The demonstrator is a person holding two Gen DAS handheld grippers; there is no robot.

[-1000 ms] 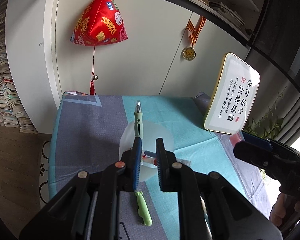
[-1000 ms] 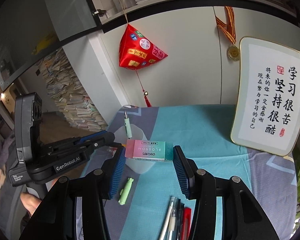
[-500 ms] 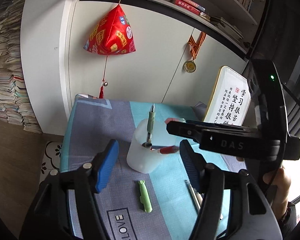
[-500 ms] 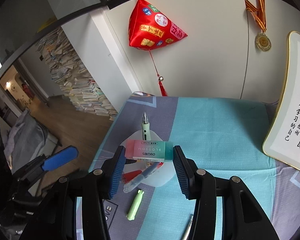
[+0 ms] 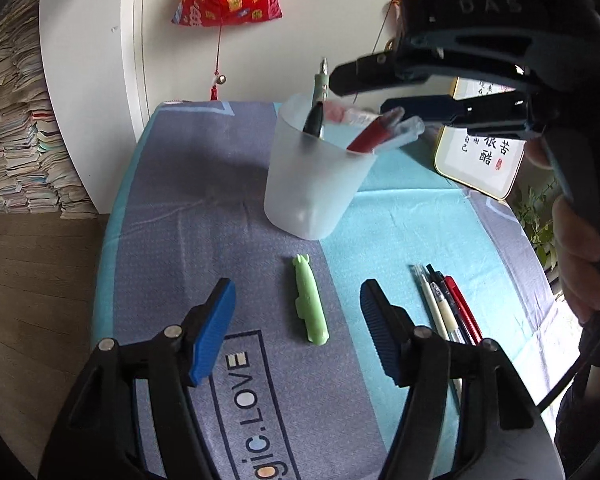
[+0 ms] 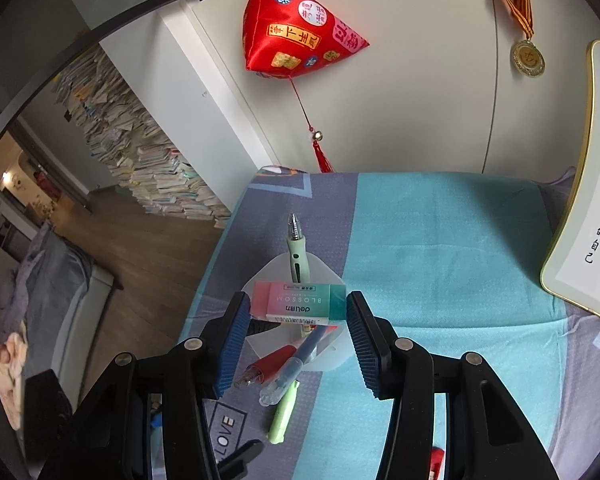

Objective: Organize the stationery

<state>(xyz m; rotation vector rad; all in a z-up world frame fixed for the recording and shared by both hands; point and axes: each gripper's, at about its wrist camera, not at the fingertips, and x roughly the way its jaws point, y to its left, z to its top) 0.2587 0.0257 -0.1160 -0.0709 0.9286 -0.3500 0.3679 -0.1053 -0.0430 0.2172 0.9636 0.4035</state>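
Note:
A frosted plastic cup [image 5: 316,176] stands on the table and holds a green pen [image 6: 298,256], a red pen [image 5: 374,134] and a clear blue pen [image 6: 296,364]. My right gripper [image 6: 298,320] is shut on a pink-and-teal eraser [image 6: 298,305], held right over the cup's mouth [image 6: 332,354]. In the left wrist view the right gripper [image 5: 380,88] shows above the cup. My left gripper [image 5: 296,328] is open and empty, low over a green pen cap [image 5: 310,300] lying on the cloth.
Several pens [image 5: 448,304] lie side by side on the teal cloth to the right of the cap. A framed calligraphy board [image 6: 588,208] leans at the back right. A red ornament [image 6: 296,44] and a medal [image 6: 527,58] hang on the wall.
My left gripper opened, let go of the pen in the cup, and drew back and down toward the cap. My right gripper carried the eraser forward until it is over the cup.

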